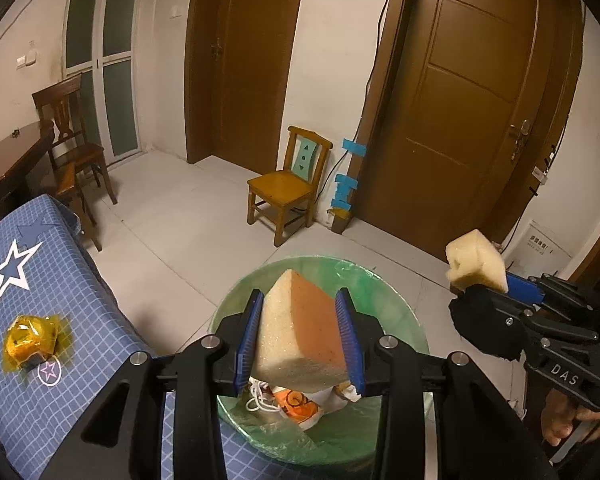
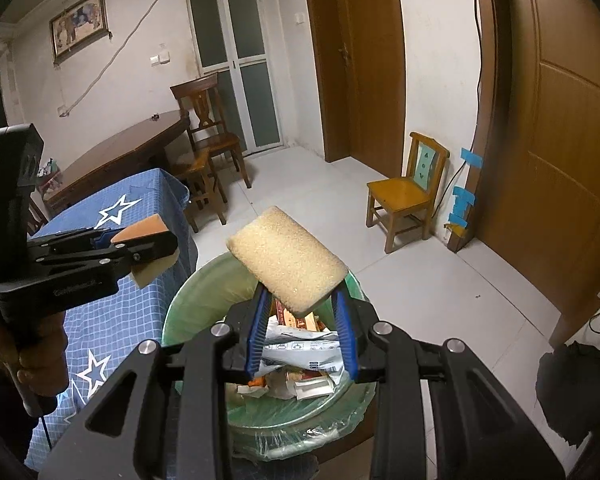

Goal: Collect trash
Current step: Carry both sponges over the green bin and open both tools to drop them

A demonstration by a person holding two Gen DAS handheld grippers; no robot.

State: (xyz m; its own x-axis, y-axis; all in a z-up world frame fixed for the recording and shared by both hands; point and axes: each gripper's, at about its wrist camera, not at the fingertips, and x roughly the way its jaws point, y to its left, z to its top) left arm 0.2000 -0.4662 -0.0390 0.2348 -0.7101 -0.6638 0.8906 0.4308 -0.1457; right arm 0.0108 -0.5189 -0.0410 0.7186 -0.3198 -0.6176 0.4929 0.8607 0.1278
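At the far left, a crumpled gold foil wrapper (image 1: 32, 338) lies on the blue checked cloth of the bench (image 1: 80, 280), near its edge. To its right, the left gripper (image 1: 300, 334) has its jaws closed on a two-layer sponge (image 1: 300, 320), pale yellow on one side and orange on the other, wedge-like in this view; its long axis runs away from the camera and tilts upward, the narrow end pointing far and up, and it hangs directly above the bin (image 1: 404, 312). The bin, lined with a green plastic bag, stands on the floor just right of the bench and already holds paper wrappers and string. Farther right, the right gripper (image 2: 302, 320) has its jaws closed on the near edge of a pale yellow foam block (image 2: 286, 258), coarse-pored and rectangular with rounded corners; its broad face tilts toward the camera, its long axis running from upper left to lower right, over the bin's open mouth. A small yellow wooden chair (image 1: 286, 184) stands against the far wall.
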